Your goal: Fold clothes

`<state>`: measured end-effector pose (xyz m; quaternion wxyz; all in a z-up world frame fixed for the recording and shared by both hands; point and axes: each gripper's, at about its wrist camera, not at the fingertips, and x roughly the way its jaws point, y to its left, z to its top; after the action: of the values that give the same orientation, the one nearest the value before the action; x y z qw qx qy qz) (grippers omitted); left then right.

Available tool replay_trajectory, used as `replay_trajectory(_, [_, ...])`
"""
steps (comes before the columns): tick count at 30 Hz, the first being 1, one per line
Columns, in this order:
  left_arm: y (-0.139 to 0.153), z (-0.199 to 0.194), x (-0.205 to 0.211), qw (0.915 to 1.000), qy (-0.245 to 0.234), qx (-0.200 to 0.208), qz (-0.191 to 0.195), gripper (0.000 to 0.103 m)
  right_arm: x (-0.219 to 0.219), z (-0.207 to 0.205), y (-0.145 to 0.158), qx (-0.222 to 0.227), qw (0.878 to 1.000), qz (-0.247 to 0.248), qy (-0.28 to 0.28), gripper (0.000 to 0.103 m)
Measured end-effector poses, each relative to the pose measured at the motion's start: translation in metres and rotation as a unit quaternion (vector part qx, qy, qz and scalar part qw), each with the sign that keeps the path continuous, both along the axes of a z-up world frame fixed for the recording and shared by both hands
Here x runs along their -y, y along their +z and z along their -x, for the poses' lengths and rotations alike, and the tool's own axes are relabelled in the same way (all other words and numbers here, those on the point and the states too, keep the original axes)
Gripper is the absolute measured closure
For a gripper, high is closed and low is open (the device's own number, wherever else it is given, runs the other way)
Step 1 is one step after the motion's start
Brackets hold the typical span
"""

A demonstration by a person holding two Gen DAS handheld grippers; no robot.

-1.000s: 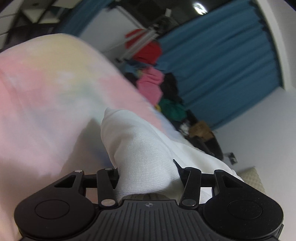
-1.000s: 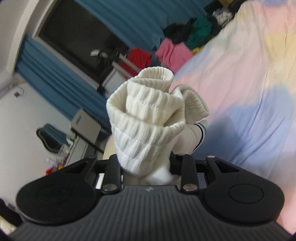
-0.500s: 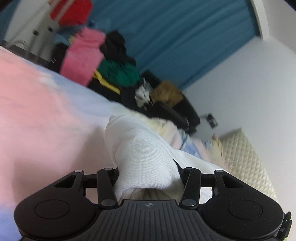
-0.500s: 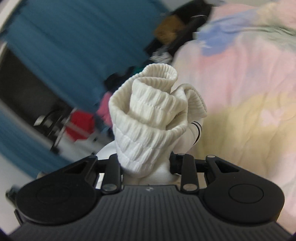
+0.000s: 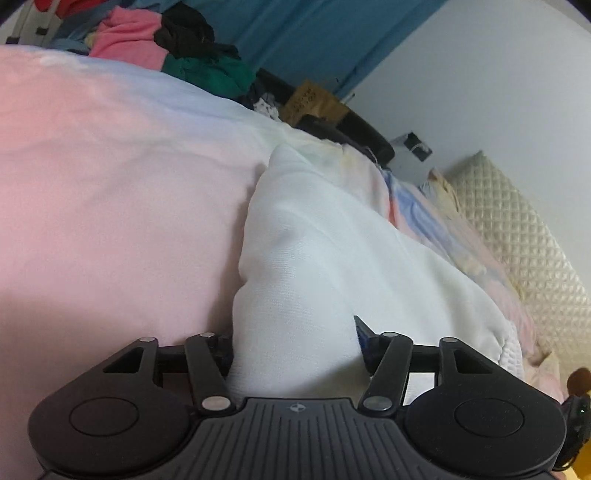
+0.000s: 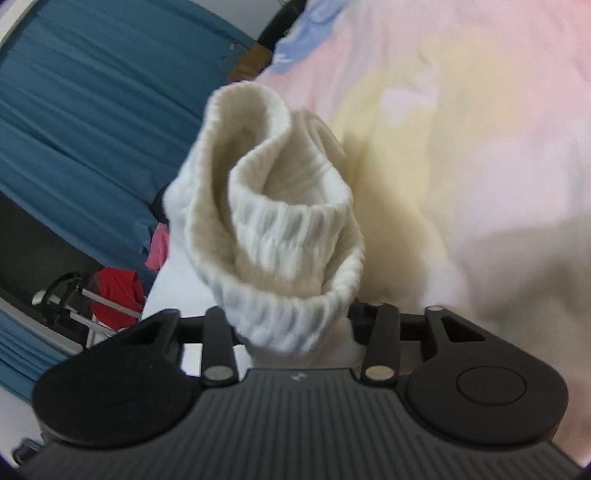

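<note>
A pair of white socks is stretched between my two grippers over a pastel pink, blue and yellow bedspread (image 5: 110, 184). In the left wrist view the smooth foot end of the socks (image 5: 314, 229) lies on the bed and runs back between the jaws of my left gripper (image 5: 295, 332), which are opening. In the right wrist view the ribbed cream cuffs (image 6: 273, 206) stand up between the jaws of my right gripper (image 6: 295, 325), also opening, just above the bedspread (image 6: 461, 129). The cloth hides the pads of both grippers.
A heap of pink, black and green clothes (image 5: 177, 40) lies at the bed's far edge before a blue curtain (image 5: 314, 33). A quilted cream pillow (image 5: 517, 240) is at the right. A drying rack with a red garment (image 6: 114, 291) stands beyond the bed.
Both grippers have come down close to the bed and rolled. The sock's foot end now rests on the bedspread. Both pairs of jaws stand a little wider, and the cuffs have slackened and leaned left.
</note>
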<state>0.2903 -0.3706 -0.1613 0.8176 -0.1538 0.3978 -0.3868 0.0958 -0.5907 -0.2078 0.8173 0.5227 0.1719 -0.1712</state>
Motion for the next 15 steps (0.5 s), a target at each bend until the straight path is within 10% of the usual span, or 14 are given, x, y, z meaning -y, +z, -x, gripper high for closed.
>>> replay_trajectory(9, [0.090,0.059,-0.004,0.9917,0.028,0.072,-0.103,0.014,-0.002,0.021,0.069,-0.115,0.993,0.013,0.015,0.048])
replay_trajectory(15, [0.188,0.138,-0.022,0.9851,0.030,0.138,-0.098,0.000,-0.039,0.064,0.159,-0.109,0.981,0.152,0.041,0.048])
